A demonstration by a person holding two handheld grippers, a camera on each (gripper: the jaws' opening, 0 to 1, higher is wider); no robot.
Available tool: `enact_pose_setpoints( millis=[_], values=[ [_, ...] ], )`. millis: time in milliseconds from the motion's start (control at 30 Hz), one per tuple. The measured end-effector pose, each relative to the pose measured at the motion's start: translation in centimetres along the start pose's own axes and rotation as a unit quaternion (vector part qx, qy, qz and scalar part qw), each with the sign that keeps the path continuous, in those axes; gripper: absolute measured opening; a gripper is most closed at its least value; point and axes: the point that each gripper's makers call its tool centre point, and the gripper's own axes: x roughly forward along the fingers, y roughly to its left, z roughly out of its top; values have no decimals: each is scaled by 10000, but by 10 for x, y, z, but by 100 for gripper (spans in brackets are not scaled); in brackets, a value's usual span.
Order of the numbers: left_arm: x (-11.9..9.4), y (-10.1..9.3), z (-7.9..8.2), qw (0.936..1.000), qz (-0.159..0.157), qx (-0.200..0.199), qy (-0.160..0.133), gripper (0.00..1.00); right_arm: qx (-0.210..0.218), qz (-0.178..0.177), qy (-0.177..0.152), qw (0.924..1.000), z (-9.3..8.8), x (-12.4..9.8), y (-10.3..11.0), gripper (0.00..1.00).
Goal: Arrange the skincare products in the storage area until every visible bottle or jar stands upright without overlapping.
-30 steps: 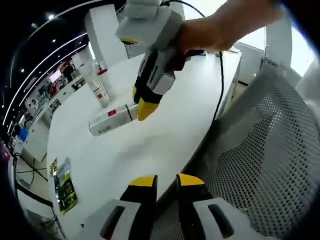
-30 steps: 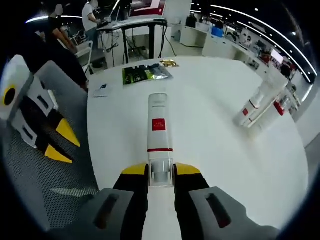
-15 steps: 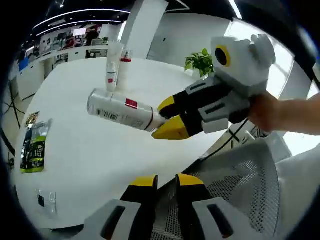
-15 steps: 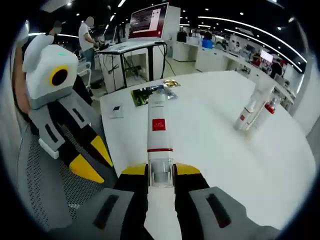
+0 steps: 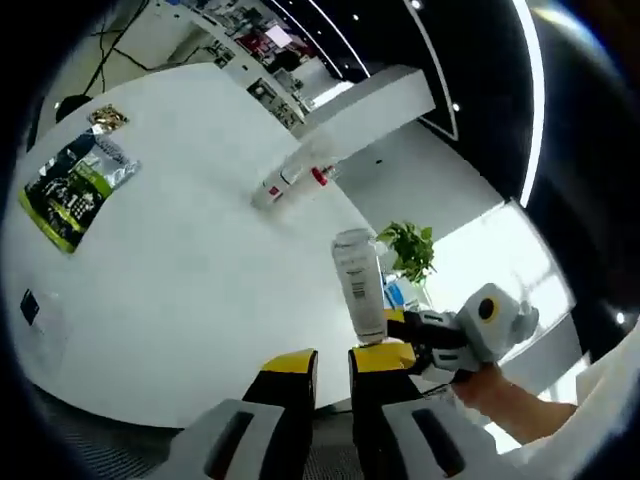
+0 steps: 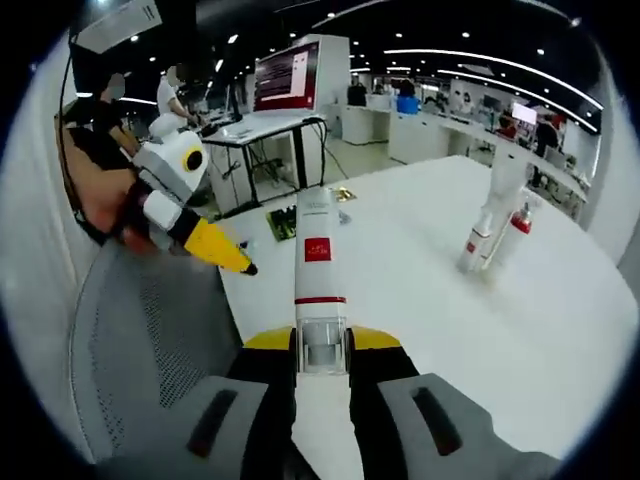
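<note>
My right gripper (image 6: 320,350) is shut on the cap end of a white tube with a red square label (image 6: 317,250), held in the air above the white round table (image 6: 420,290). From the left gripper view the same tube (image 5: 358,282) points up out of the right gripper (image 5: 395,335), off the table's edge. My left gripper (image 5: 332,362) has nothing between its jaws, which stand a little apart. A hand holds it at the left in the right gripper view (image 6: 238,263). A tall white tube (image 6: 478,238) and a red-capped bottle (image 6: 514,232) stand together on the far side.
A green packet (image 5: 72,182) and a small gold item (image 5: 108,117) lie near the table's edge. A grey mesh chair (image 6: 150,360) is close below the grippers. A potted plant (image 5: 410,250) stands beyond the table. People work at a desk with a monitor (image 6: 288,76).
The right gripper has lifted the tube off the table and raised it. The left gripper has drawn back, farther from the tube. Both views have swung.
</note>
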Motion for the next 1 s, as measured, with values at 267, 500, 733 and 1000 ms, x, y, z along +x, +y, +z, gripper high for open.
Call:
enact_pose_setpoints(
  millis=[267,500,733,1000],
  values=[
    [-16,-17,23,9949,-731,-446,-533,17,-786,191,-11,9967,34,-12,-3,16],
    [-24,-10,32,9850,-982,-1220,-725,18,-647,584,472,9951,19,-4,9,16],
    [-22,-6,32,9849,-983,-1235,-713,18,-836,793,793,9902,15,-4,20,16],
    [-16,-9,27,9855,-1066,-1205,-537,34,-868,764,918,9890,6,-10,18,16]
  ],
)
